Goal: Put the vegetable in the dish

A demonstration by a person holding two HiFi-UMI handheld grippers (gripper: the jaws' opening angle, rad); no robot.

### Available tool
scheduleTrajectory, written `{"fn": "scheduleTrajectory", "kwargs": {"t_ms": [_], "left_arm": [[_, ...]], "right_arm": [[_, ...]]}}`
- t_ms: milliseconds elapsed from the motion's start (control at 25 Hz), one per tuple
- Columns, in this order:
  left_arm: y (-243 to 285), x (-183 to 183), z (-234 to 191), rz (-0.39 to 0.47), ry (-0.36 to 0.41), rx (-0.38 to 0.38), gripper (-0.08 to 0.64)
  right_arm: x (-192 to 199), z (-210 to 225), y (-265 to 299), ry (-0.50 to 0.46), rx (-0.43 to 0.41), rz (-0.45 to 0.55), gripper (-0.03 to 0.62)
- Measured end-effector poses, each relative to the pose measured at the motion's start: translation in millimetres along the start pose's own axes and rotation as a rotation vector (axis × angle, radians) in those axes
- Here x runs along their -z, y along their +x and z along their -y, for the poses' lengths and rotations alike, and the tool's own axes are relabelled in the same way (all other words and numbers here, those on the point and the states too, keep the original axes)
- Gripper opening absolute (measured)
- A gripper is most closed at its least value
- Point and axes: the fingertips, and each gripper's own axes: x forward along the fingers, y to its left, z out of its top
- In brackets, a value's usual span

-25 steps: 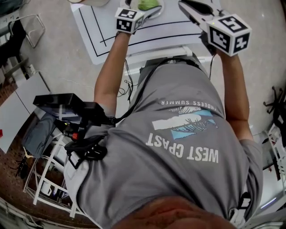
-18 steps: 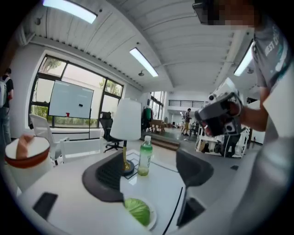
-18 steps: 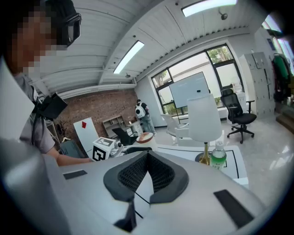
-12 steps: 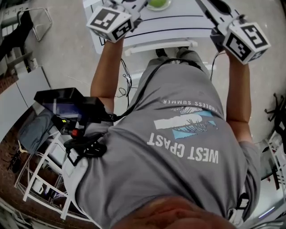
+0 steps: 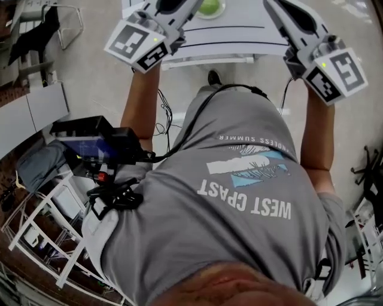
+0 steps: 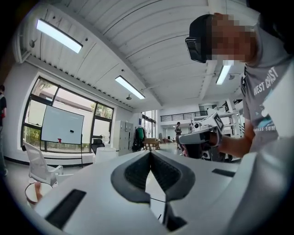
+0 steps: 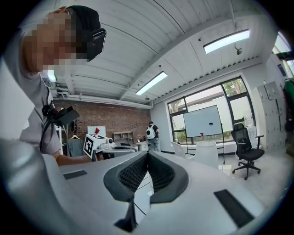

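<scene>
A green vegetable [image 5: 209,7] lies in a pale dish [image 5: 220,12] on the white table [image 5: 239,37], at the top edge of the head view. My left gripper [image 6: 150,154] is held up off the table, level with the room, and its dark pads meet with nothing between them. Its marker cube [image 5: 136,45] shows left of the dish in the head view. My right gripper [image 7: 147,154] is also raised, shut and empty, and its marker cube [image 5: 335,75] is at the right. Neither gripper view shows the dish.
The table carries a sheet with black lines [image 5: 227,45]. A black device [image 5: 90,146] hangs at the person's left hip. A white chair [image 5: 57,21] and a white rack [image 5: 54,239] stand on the floor at the left. An office chair [image 7: 245,147] stands far off.
Both grippers have risen and drawn back from the table toward the camera. The left one has come away from the dish, where the vegetable stays. The table has slid to the top edge.
</scene>
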Motion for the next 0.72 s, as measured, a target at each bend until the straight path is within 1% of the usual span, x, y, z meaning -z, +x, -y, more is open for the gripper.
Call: {"fn": "scheduleTrajectory", "kwargs": {"t_ms": [80,200,280,400,520,720], "left_arm": [[3,-7,20,0.006,0.008,-0.019,0.008],[6,-24,20,0.021,0.017,-0.042,0.008],[7,-31,31,0.022,0.041,-0.061,0.008],[8,-40,73,0.025,0.078,-0.097,0.008],[7,-48,113,0.032,0.089,-0.133,0.008],[-7,-58,161,0.020,0.110,-0.161,0.008]], "right_arm": [[-6,-6,-22,-0.013,-0.016,-0.001,0.008],[-25,-7,-26,-0.046,-0.047,-0.004,0.008],[-30,-11,-37,-0.057,-0.071,0.001,0.008],[-33,-25,-80,-0.069,-0.109,0.019,0.008],[-34,-40,-118,-0.078,-0.153,0.035,0.008],[-32,-69,-151,-0.089,-0.196,0.034,0.008]]}}
